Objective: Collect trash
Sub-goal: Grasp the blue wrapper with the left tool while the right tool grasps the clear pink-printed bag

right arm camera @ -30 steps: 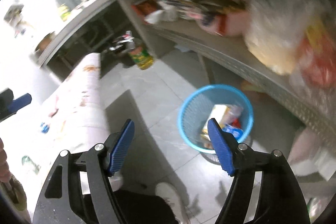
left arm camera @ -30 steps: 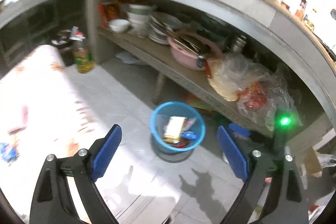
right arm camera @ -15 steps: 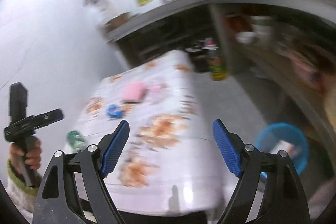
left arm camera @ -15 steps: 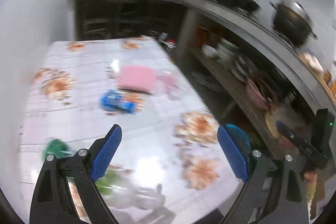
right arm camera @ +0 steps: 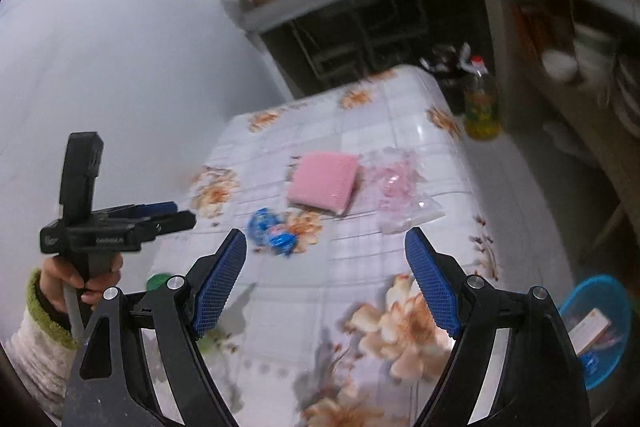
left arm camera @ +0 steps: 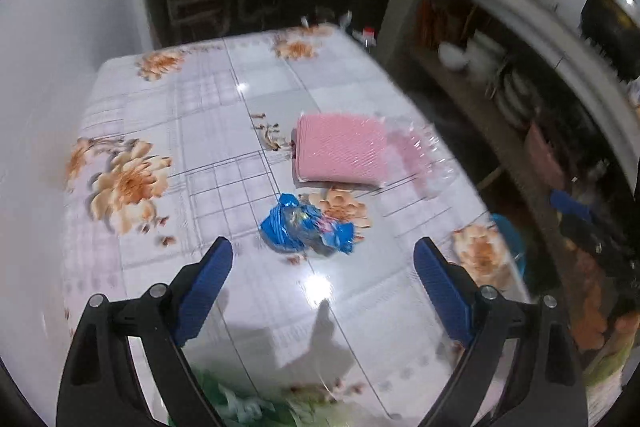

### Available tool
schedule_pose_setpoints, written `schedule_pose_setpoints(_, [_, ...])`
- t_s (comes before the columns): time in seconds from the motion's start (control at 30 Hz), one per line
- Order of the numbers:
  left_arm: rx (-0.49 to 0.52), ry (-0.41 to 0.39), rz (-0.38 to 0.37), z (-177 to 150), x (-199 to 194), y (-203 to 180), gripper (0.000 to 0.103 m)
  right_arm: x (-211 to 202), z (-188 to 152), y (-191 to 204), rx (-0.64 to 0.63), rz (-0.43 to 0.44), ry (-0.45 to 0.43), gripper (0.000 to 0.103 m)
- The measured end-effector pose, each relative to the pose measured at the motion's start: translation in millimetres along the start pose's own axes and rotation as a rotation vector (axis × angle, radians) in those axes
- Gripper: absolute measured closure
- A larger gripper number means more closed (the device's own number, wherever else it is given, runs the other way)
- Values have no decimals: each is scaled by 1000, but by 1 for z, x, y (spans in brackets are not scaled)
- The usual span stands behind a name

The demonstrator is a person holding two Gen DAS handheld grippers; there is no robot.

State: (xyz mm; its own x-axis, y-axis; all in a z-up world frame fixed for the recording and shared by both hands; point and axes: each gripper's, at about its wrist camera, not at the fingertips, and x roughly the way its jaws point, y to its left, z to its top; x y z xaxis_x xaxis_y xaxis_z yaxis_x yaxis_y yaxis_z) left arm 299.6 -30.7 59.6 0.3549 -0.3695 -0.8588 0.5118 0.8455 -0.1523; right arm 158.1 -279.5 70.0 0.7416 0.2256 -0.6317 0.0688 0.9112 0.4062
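A crumpled blue wrapper (left arm camera: 306, 227) lies mid-table on the floral tablecloth (left arm camera: 208, 131). My left gripper (left arm camera: 323, 246) hovers open just short of it, nothing between its fingers. Behind the wrapper lie a pink pack (left arm camera: 340, 151) and a clear plastic bag (left arm camera: 420, 155). The right wrist view shows the same wrapper (right arm camera: 272, 233), pink pack (right arm camera: 324, 183) and bag (right arm camera: 400, 187). My right gripper (right arm camera: 326, 237) hangs open and empty above the table's near part. The left gripper (right arm camera: 180, 213) shows at the left, held by a hand (right arm camera: 84, 277). Green plastic (left arm camera: 240, 403) lies blurred near the front edge.
A blue basket (right arm camera: 596, 331) with trash in it stands on the floor right of the table. An oil bottle (right arm camera: 482, 107) stands on the floor by the far corner. A concrete counter (left arm camera: 520, 7) with a shelf of dishes (left arm camera: 480, 55) runs along the right.
Both views have swung from the floor basket up to the table. The blue wrapper and pink pack are now closer and central. Both grippers stay open and empty.
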Motion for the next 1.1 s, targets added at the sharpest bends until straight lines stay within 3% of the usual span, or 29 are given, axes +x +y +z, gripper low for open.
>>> schedule_pose_setpoints(0.27, [21,215,31,27,89,11,19,107,35,-38,28,-182,184,25])
schedule_pose_setpoints(0.37, [50,276,67,28,116,12,23,130,39,-46,32,-202,221,25])
schedule_pose_setpoints(0.67, [84,298,95,18,130,15,35,162,35,-49,3,-220,265,25])
schedule_pose_setpoints(0.87, [138,278,123,3,119,7,48,164,35,-49,-8,-236,258,39])
schedule_pose_setpoints(1.03, [96,262,118,-5,109,10,61,159,31,-49,15,-231,267,65])
schedule_pose_setpoints(1.1, [80,255,111,-5,104,10,65,156,29,-49,28,-231,274,70])
